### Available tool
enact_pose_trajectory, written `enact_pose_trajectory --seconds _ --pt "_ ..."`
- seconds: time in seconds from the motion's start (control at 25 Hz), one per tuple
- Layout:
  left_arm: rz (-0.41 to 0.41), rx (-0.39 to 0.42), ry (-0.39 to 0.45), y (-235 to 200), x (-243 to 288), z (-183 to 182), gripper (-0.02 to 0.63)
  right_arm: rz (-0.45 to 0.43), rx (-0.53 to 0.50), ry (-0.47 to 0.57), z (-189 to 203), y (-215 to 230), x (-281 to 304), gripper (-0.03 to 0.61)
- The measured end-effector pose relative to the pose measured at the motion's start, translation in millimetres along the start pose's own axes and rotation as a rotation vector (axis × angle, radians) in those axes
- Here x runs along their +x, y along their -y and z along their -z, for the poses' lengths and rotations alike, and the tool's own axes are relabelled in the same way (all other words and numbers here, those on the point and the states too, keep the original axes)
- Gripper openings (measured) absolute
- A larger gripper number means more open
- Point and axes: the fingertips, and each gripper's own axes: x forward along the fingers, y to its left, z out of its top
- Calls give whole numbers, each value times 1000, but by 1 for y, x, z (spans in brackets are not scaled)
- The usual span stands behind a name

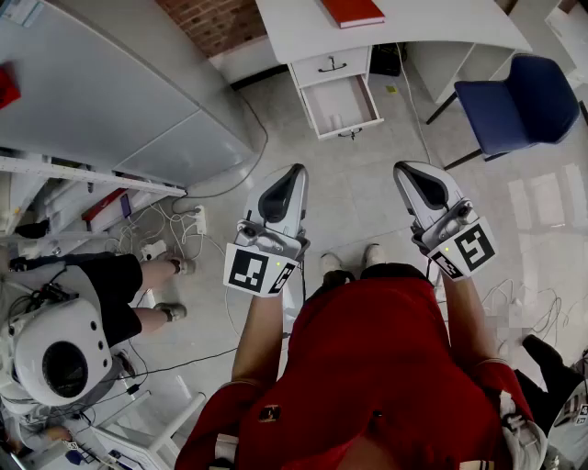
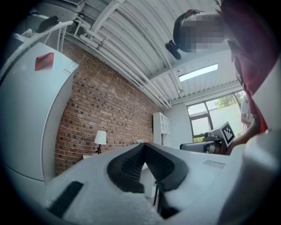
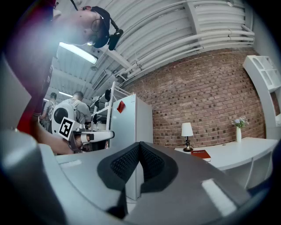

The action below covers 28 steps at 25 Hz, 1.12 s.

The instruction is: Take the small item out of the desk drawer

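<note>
Head view looks down on a pale tiled floor, with a tall white cabinet at the left and the white desk at the top, well ahead of us. A blue chair stands just right of the desk. Under the desktop the lower desk drawer is pulled out. Its inside looks pale, and we cannot make out the small item in it from here. We hold both tongs over the floor, well short of the drawer, with the left gripper and the right gripper side by side and pointing toward the desk. In the left gripper view and the right gripper view, each pair of jaws is pressed together with nothing between them. A red book lies on the desktop.
</note>
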Motion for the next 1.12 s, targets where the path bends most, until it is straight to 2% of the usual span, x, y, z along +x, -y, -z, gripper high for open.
enact_pose_trajectory --seconds 0.44,0.72,0.92,1.12 --pt "-7 -23 16 -31 -25 -2 5 37 9 5 0 -17 19 11" --pt "14 -47 21 -53 -43 6 5 99 14 -5 4 -28 22 11" --pt "30 -62 17 -59 -44 11 5 146 32 -19 8 -25 13 11" --pt "41 -53 5 -70 -26 16 5 155 65 20 1 -9 21 11"
